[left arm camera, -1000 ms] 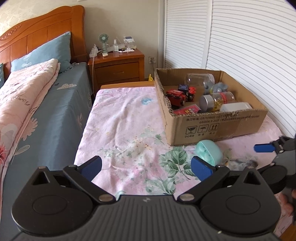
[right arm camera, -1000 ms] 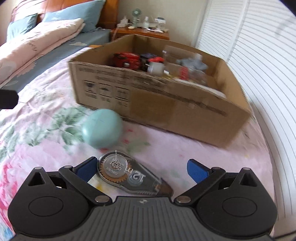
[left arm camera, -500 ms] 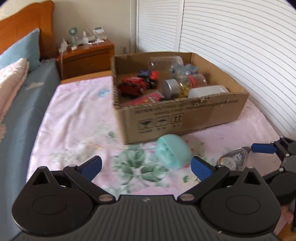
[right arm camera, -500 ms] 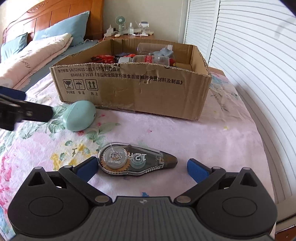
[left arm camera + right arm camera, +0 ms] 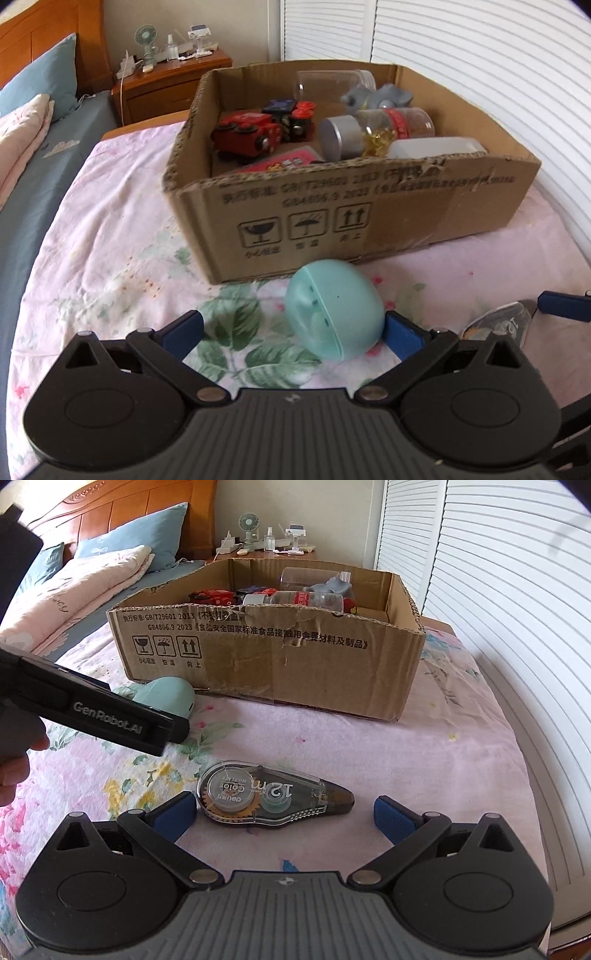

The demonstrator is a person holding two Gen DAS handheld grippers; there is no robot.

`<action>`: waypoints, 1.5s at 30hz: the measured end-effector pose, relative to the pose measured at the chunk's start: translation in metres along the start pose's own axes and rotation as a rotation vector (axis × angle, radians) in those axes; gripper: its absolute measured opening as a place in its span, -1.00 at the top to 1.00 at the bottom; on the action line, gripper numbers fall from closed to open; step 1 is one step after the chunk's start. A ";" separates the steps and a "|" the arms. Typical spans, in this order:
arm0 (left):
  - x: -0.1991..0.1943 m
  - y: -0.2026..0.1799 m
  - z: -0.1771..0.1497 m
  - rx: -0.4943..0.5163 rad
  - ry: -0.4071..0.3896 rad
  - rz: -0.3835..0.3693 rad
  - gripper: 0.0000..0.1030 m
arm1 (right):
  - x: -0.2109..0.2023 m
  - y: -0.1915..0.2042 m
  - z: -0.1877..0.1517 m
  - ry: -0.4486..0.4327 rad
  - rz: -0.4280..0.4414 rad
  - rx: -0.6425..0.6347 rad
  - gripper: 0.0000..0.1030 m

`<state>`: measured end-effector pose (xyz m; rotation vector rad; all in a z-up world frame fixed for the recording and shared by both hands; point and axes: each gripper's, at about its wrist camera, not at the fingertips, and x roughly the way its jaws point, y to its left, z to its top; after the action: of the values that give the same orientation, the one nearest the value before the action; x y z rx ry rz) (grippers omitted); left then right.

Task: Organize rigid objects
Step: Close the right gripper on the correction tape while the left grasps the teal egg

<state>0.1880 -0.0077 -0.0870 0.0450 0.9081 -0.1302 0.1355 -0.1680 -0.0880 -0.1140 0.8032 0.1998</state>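
A mint-green egg-shaped case [image 5: 334,308] lies on the floral sheet in front of a cardboard box [image 5: 369,206]. My left gripper [image 5: 293,332] is open, its right fingertip next to the case, the left one apart. A clear correction-tape dispenser [image 5: 269,794] lies just ahead of my open right gripper [image 5: 284,814], between its fingertips. The case also shows in the right wrist view [image 5: 168,698], partly hidden by the left gripper's body [image 5: 92,709]. The dispenser's end shows in the left wrist view [image 5: 498,325].
The box holds a red toy vehicle [image 5: 245,134], jars [image 5: 376,131], a grey toy [image 5: 376,98] and a white container [image 5: 436,147]. A bed with pillows [image 5: 92,576] lies to the left, a nightstand [image 5: 170,83] behind, louvered doors [image 5: 498,590] to the right.
My left gripper has moved forward to the green case, which now sits by its right fingertip. My right gripper holds about the same place around the dispenser.
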 end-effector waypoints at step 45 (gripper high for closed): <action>-0.007 0.004 -0.002 0.069 -0.087 -0.064 -0.12 | 0.009 0.013 0.014 -0.017 0.038 -0.038 -0.80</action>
<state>0.1824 -0.0032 -0.0830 0.0734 0.8182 -0.2217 0.1485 -0.1519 -0.0847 -0.1332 0.7855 0.2520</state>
